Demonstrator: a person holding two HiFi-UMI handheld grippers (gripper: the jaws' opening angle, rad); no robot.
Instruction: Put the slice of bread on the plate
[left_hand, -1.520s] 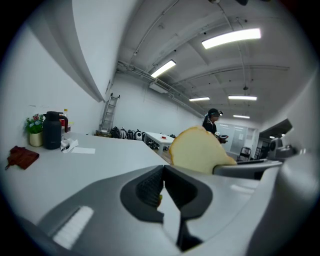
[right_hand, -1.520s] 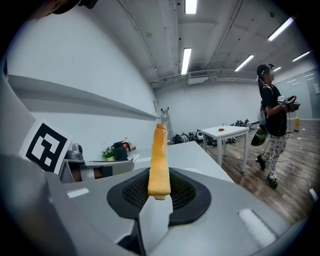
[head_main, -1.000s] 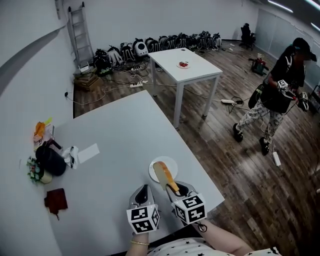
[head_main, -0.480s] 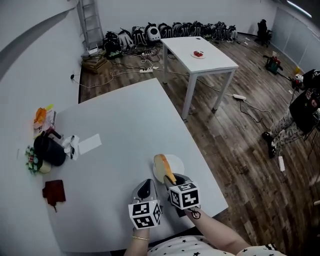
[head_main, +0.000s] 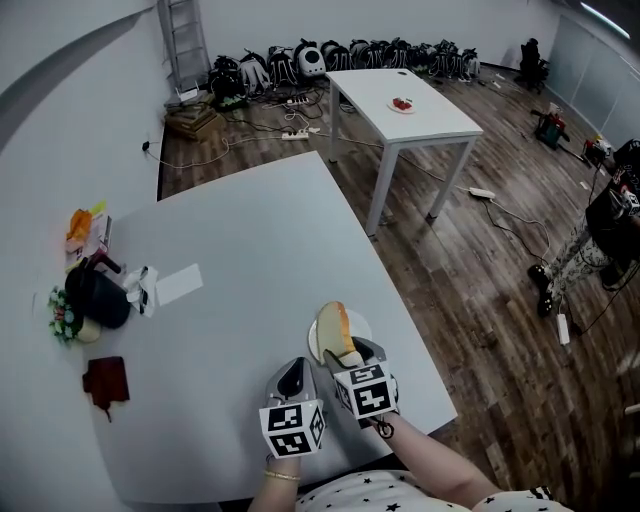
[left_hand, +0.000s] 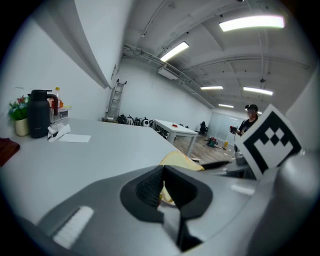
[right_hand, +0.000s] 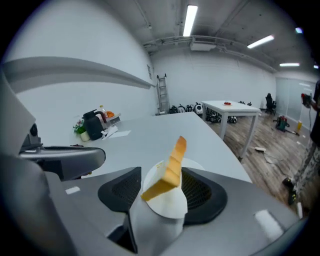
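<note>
The slice of bread (head_main: 338, 331) stands on edge, tilted, over the small white plate (head_main: 364, 323) near the grey table's right front edge. My right gripper (head_main: 346, 354) reaches over the plate and its jaws are opening. In the right gripper view the bread (right_hand: 168, 171) leans between the pads above the plate (right_hand: 169, 204), with a clear gap on its left side; the right gripper (right_hand: 167, 192) no longer squeezes it. My left gripper (head_main: 291, 372) rests just left of the plate, shut and holding nothing. In the left gripper view, the bread (left_hand: 179, 160) shows beyond the left gripper (left_hand: 162, 184).
A black jug (head_main: 98, 305), a small plant (head_main: 64, 326), a sheet of paper (head_main: 178, 284) and a dark red wallet (head_main: 108, 381) lie at the table's left. The table's edge runs just right of the plate. A second white table (head_main: 405, 108) and a person (head_main: 612, 215) are beyond.
The right gripper came down over the plate with the bread, then its jaws spread, and the slice now leans loose between them. The left gripper moved slightly forward beside it.
</note>
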